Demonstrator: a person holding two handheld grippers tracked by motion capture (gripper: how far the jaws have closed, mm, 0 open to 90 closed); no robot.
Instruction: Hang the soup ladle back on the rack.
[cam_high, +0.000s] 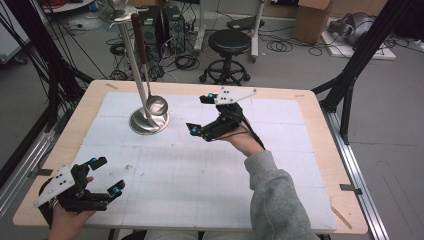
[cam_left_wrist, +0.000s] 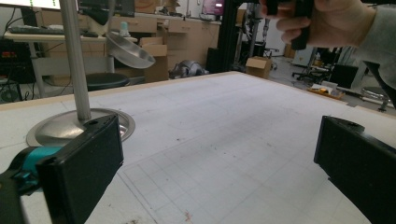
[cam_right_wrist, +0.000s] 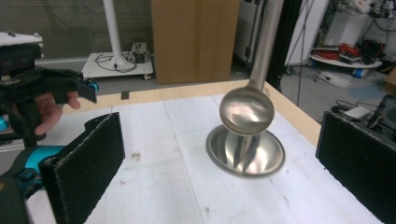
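Note:
A steel stand with a round base (cam_high: 145, 125) and a tall pole is at the back left of the white mat. From it hangs a steel ladle with a brown handle, its bowl (cam_high: 156, 105) just above the base. My right gripper (cam_high: 200, 113) is open, held above the mat right of the ladle with its jaws towards it. In the right gripper view the ladle bowl (cam_right_wrist: 246, 111) hangs ahead over the base (cam_right_wrist: 246, 151). My left gripper (cam_high: 108, 175) is open and empty near the front left corner. Its own view shows the stand base (cam_left_wrist: 56, 130) and ladle bowl (cam_left_wrist: 130, 50).
A white gridded mat (cam_high: 200, 170) covers the wooden table (cam_high: 325, 150). A grey sleeve (cam_high: 275, 195) reaches in from the front. A black stool (cam_high: 228, 45), cables and a cardboard box (cam_high: 311, 20) are on the floor beyond the far edge.

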